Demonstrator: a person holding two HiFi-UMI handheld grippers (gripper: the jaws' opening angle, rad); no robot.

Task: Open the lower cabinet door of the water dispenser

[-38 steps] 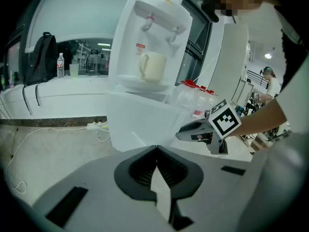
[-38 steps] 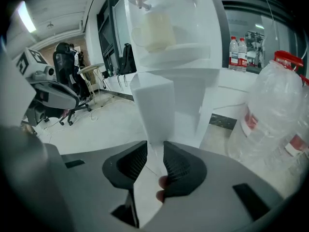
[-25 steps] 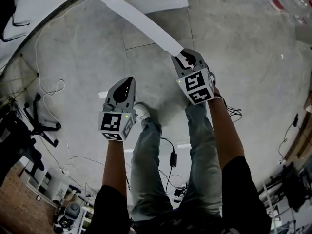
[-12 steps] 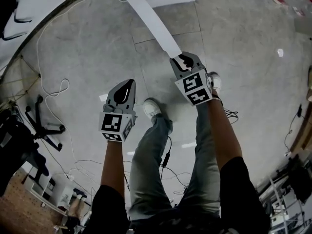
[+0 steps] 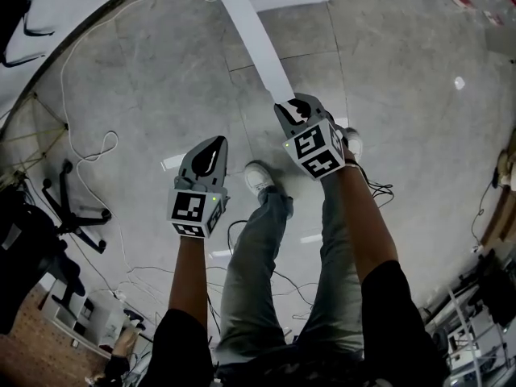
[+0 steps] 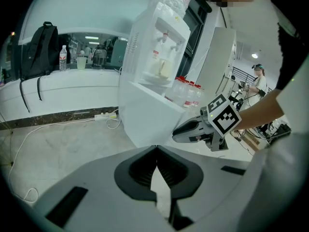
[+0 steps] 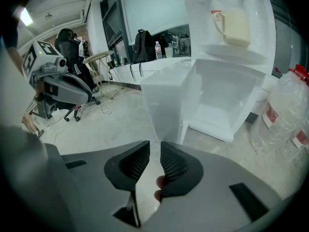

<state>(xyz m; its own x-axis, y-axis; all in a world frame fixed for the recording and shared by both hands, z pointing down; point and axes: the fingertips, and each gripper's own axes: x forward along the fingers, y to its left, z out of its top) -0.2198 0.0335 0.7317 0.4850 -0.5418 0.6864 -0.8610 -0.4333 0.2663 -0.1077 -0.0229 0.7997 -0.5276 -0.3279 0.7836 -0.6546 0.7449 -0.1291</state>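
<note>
A: Left side?
B: Idle. Grey left gripper (image 5: 212, 143) low over the grey tiled floor (image 5: 145, 79), jaws together, nothing between them, well apart from the door.

A: Door?
B: Swung wider than a second ago. Long white lower cabinet door (image 5: 251, 32) of the white water dispenser (image 6: 154, 57) now seen edge-on, pointing back toward the person's legs. Pulled back together with the grey right gripper (image 5: 292, 107). Jaws there closing, clamped on the door's free edge. White cabinet compartment (image 7: 227, 95) wide open to the right gripper view, seemingly empty.

A: Meaning for the task?
B: Judged as good as done. Probably only a release left, or a little more swing.

A: Anything in the way?
B: Left: black office chair (image 5: 74, 208), and a white power strip with its cable (image 6: 105, 116) by the wall. Both clear of the door's arc. Centre: person's white shoe (image 5: 260, 176) on the floor near the door's free end, worth watching if pulling further. Right: clear plastic water jug with a red cap (image 7: 285, 110) just beside the dispenser, on the far side from the door, no obstruction.
</note>
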